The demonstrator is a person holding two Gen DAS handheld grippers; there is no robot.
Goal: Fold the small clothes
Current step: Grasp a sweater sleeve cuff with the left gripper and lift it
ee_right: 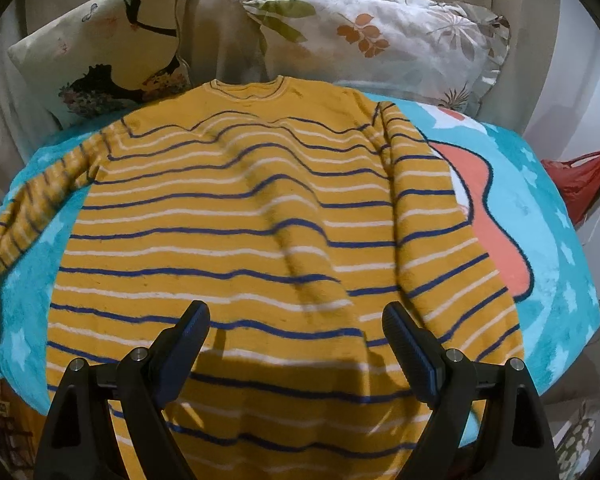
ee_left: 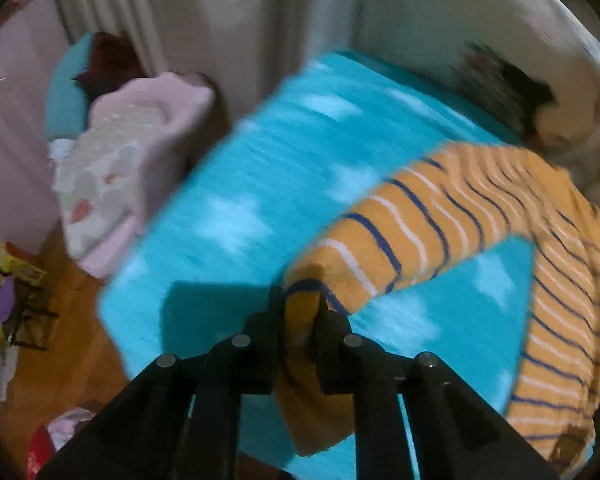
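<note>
Yellow knit with thin blue and white stripes: the sweater (ee_right: 236,216) lies flat, front down or up cannot be told, on a turquoise blanket (ee_right: 548,216) with pale stars, collar toward the pillows. Its one sleeve is folded in over the body on the right of the right wrist view; the other sleeve (ee_left: 400,236) stretches out across the blanket toward the left gripper (ee_left: 300,320).

Left gripper: jaws clenched on the cuff end of that sleeve, cloth bunched between the black fingers (ee_left: 332,332) (the left wrist view is blurred).

Right gripper (ee_right: 296,332): jaws released and spread wide, hanging above the lower part of the sweater, nothing between them; contact with the cloth cannot be told.

Surroundings: a pillow with a dark figure print (ee_right: 100,52) and a leaf-print pillow (ee_right: 380,40) stand behind the collar. A red bag (ee_right: 580,188) sits off the blanket's right edge. A pink pile of bedding (ee_left: 132,168) lies beyond the blanket's far corner, above a wooden floor (ee_left: 60,312).
</note>
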